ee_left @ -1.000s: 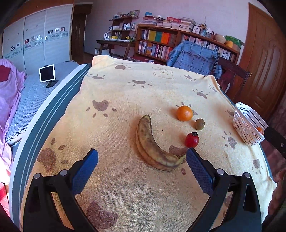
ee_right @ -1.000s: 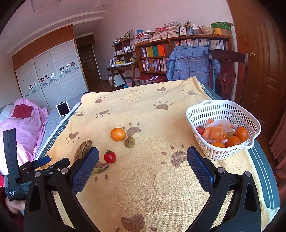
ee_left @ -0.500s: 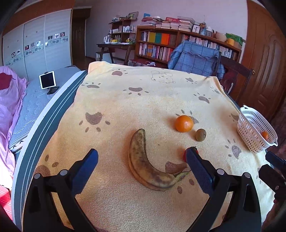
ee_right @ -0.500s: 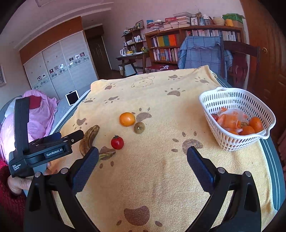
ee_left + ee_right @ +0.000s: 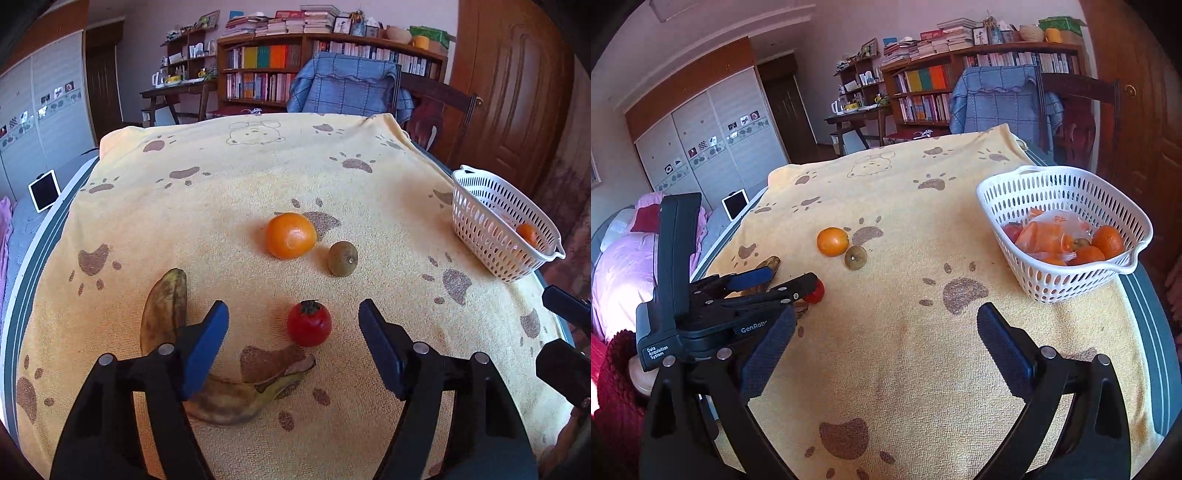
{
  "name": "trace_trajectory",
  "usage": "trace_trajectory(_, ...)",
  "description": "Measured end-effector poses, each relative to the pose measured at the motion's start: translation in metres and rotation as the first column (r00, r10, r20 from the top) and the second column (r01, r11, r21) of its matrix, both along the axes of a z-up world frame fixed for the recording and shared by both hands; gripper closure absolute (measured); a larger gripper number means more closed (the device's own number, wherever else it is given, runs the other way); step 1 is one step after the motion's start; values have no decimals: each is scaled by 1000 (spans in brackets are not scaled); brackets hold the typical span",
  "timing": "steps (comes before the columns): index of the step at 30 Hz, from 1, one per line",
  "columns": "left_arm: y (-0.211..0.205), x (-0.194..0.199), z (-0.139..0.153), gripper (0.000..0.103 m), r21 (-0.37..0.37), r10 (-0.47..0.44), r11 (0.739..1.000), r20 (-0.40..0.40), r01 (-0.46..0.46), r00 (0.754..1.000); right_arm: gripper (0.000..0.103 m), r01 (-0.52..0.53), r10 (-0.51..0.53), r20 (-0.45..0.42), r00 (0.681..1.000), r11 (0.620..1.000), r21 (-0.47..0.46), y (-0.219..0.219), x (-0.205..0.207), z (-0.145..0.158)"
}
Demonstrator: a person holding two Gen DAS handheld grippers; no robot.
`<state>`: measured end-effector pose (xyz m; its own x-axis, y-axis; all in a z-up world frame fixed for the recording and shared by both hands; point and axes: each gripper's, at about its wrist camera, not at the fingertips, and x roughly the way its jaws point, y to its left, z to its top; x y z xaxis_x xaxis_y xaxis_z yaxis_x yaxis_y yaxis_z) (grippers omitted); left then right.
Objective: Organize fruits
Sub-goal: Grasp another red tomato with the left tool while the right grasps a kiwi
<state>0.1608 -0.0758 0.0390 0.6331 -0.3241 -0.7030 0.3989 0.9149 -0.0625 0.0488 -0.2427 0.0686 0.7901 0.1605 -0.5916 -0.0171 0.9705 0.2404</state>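
A small red tomato (image 5: 309,325) lies on the yellow paw-print towel (image 5: 258,177). My left gripper (image 5: 293,314) straddles it and its jaws are closing. The blue pads (image 5: 207,343) stand apart from the tomato on both sides. A brown-spotted banana (image 5: 164,306) lies partly under the left finger. Beyond the tomato sit an orange (image 5: 290,235) and a kiwi (image 5: 342,258). In the right wrist view the left gripper (image 5: 792,278) half hides the tomato (image 5: 815,293). My right gripper (image 5: 886,321) hovers open over bare towel, with nothing between its fingers.
A white slotted basket (image 5: 997,206) holding oranges and a plastic bag stands at the table's right edge. A chair draped with a blue cloth (image 5: 347,88) stands behind the table. A bed with pink bedding (image 5: 624,258) and a tablet (image 5: 735,204) lie to the left.
My left gripper has moved right, from over the banana to around the tomato, and its jaws have narrowed. The right gripper has drifted slightly lower and stays open.
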Motion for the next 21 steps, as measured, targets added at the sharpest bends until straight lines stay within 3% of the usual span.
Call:
trace_trajectory(8,-9,9,-17,56,-9,-32,999,-63,32,998,5,15,-15,-3,1000,1000,-18,-1,2,1)
trace_trajectory(13,-4,10,-22,75,-34,-31,999,-71,28,997,11,19,-19,-10,1000,999,-40,4,4,-1)
trace_trajectory(17,-1,4,-20,75,-64,-45,997,-53,41,998,17,25,-26,-21,999,999,-48,6,10,-2)
trace_trajectory(21,6,-6,-9,75,-112,-47,993,16,48,999,18,15,-16,-31,999,998,-57,11,19,-1)
